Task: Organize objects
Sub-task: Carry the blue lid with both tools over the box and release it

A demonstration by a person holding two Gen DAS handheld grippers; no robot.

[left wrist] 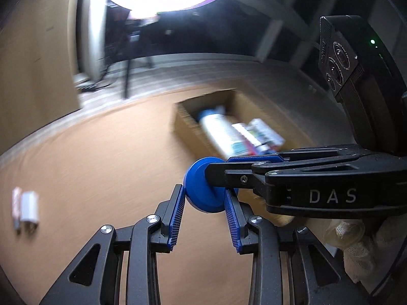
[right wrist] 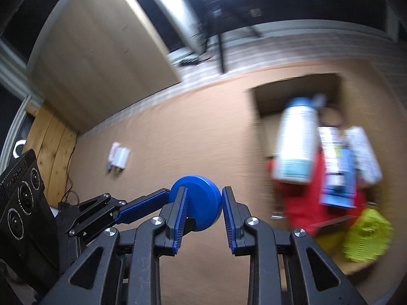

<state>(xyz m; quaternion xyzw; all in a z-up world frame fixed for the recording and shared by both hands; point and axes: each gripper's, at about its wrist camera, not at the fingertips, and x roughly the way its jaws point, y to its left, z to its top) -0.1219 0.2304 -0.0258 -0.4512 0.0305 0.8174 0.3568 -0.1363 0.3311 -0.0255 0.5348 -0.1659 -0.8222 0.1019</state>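
Blue lid [right wrist: 194,204] between both grippers — left [left wrist: 203,203], right [right wrist: 204,203] each clamped on it.

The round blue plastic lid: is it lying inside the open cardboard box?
No, the round blue plastic lid is outside the open cardboard box, between both grippers' fingers.

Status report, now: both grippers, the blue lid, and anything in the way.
Left gripper and right gripper both clamped on the blue lid, held above the table. Cardboard box ahead, already holding items. Nothing between.

Smooth blue plastic lid [right wrist: 194,204], cardboard box [left wrist: 188,124]
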